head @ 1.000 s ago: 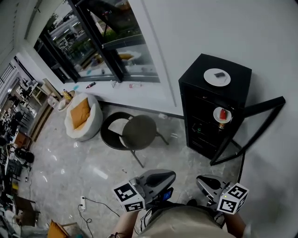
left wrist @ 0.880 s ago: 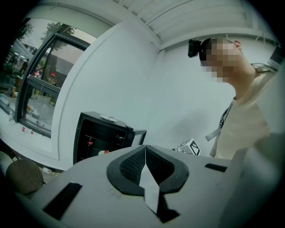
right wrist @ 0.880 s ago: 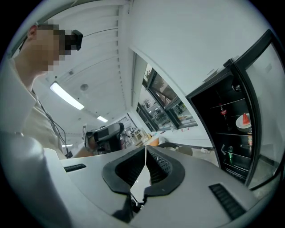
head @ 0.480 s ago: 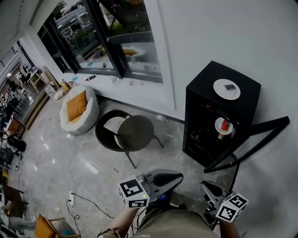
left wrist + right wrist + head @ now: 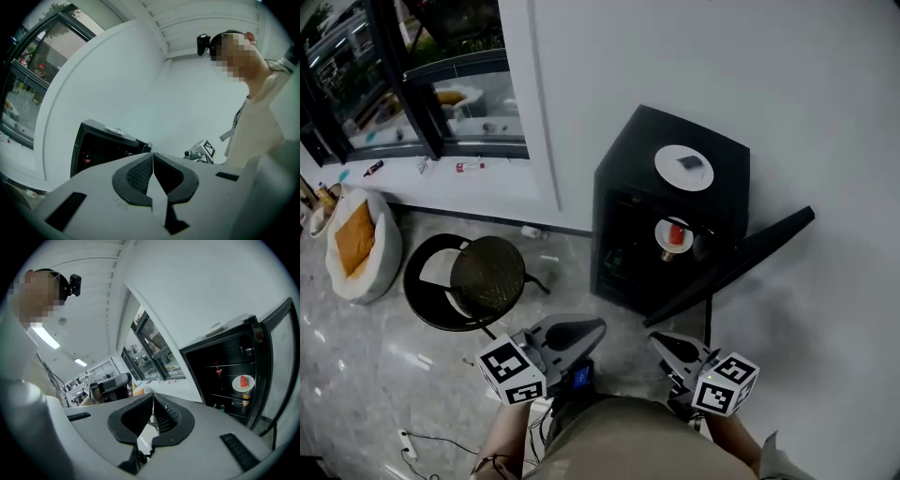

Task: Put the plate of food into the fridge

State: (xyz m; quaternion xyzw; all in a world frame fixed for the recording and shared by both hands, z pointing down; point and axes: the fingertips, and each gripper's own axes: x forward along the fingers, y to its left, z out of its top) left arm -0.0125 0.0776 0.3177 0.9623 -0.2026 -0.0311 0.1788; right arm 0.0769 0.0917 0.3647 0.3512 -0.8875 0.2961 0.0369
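Evidently, my left tool (image 5: 601, 326) and right tool (image 5: 655, 340) stay low, jaws together and empty, since the plate of food (image 5: 673, 235) already rests inside the open fridge (image 5: 628, 141).

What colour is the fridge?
The fridge is black; the head view shows it best.

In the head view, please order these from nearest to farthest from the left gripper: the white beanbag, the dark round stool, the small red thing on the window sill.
1. Dark round stool, just ahead and left of the left gripper.
2. White beanbag, at the far left.
3. Small red thing, on the sill beyond the beanbag.
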